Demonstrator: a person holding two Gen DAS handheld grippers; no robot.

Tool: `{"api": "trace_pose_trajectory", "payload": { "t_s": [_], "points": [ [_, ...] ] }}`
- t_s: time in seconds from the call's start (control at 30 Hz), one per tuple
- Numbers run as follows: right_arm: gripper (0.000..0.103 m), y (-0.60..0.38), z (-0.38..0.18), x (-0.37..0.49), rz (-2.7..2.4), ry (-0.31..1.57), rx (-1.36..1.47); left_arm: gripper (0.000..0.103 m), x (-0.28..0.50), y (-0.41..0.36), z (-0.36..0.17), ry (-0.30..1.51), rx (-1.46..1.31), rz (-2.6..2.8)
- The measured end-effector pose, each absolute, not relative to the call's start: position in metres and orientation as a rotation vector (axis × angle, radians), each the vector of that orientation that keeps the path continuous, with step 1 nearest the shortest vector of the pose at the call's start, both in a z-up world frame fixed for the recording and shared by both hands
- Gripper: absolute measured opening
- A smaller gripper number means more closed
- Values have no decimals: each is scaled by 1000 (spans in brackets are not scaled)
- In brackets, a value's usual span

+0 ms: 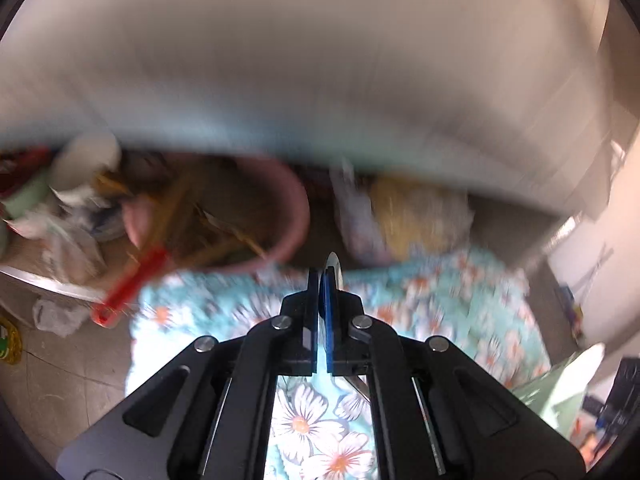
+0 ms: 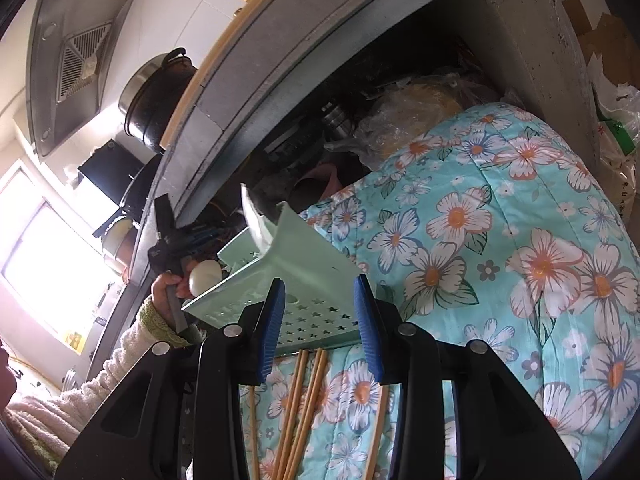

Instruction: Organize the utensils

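Observation:
My left gripper (image 1: 322, 276) is shut on a thin metal utensil (image 1: 332, 262). Its shiny tip sticks out past the fingers and its handle (image 1: 360, 384) shows beneath; blur hides what kind it is. It hangs above a floral cloth (image 1: 304, 420). My right gripper (image 2: 320, 280) is shut on a mint-green utensil holder (image 2: 296, 248) with star-shaped holes, tilted, with a white spoon head (image 2: 204, 274) at its far end. Several wooden chopsticks (image 2: 304, 400) lie on the cloth under the holder. In the right wrist view a hand carries the left gripper (image 2: 166, 240) left of the holder.
A pink basin (image 1: 296, 208) with wooden sticks and a red-handled tool (image 1: 132, 284) stand beyond the cloth. A bagged yellow bundle (image 2: 412, 108) sits under the concrete counter (image 2: 320, 32). A black pot (image 2: 156, 96) stands on top. A person's knitted sleeve (image 2: 100, 372) is at lower left.

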State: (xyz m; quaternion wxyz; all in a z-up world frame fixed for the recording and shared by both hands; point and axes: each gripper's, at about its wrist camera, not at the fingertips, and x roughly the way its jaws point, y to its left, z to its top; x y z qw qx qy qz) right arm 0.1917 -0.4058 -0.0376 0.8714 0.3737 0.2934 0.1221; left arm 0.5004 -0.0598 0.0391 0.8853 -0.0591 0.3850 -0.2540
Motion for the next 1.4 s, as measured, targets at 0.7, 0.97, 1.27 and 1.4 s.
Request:
{"api": "trace_pose_trajectory", "payload": {
  "t_s": [0.7,0.97,1.27,1.4],
  "points": [
    [35,-421,-18,140,289,506,811,2,383,-58,130,471,-152,-427],
    [35,-421,-18,134,296,494,815,2,325,-69,157,274,-168,-419],
    [35,-430,-23,127,281,483,838,2,294,-102,139,221,-106,-415],
    [36,-435,-26,124,273,481,847,2,292,-114,125,203,-59,-386]
  ]
}}
